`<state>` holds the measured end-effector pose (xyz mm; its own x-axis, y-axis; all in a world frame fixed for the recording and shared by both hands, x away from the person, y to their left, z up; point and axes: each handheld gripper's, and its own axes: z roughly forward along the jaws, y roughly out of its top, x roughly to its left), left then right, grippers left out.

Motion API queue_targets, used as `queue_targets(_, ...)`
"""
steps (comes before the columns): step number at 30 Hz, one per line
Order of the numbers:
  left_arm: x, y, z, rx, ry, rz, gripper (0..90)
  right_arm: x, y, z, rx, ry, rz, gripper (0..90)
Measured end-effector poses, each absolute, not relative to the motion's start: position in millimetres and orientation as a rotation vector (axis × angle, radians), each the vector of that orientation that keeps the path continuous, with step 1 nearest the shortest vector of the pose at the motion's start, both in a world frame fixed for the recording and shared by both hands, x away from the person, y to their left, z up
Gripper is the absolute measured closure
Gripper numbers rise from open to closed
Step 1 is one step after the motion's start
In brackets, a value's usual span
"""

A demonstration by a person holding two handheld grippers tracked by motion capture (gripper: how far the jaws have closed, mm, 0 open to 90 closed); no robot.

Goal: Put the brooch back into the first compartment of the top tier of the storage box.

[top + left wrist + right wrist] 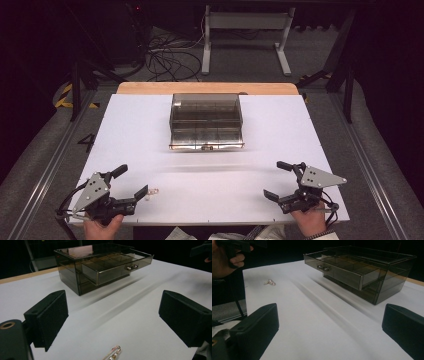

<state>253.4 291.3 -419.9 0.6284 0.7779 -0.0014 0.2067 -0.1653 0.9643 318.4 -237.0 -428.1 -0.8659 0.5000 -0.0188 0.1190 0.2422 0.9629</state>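
My left gripper (135,186) fingers wide, pin (113,354) just ahead on bench (210,190); drop low, straddle it, pinch gently; right gripper (274,180) fingers wide, empty

A drawer box at the far middle of our tabletop, a small pin near our left gripper.

We see the drawer box (206,121) on the tabletop (280,130), its top drawer (113,266) pulled out toward us. The pin (151,191) lies on the near left part, just beside the left gripper (131,183), well apart from the box. The right gripper (276,181) sits at the near right; both grippers' jaws stand wide with nothing between them.
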Motion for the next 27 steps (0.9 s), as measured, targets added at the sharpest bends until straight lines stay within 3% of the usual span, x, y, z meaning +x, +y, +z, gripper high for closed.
queue_targets(11, 250.4, 284.4, -416.6, 1.757, 0.778, 0.682, 9.7, 319.0, -237.0, -428.8, 0.572, 2.205, 1.654, 2.2)
queue_targets(27, 251.1, 284.6, -415.1, 1.727, 0.777, 0.611, 8.5, 319.9, -235.0, -430.3, 0.562, 2.224, 1.658, 2.3)
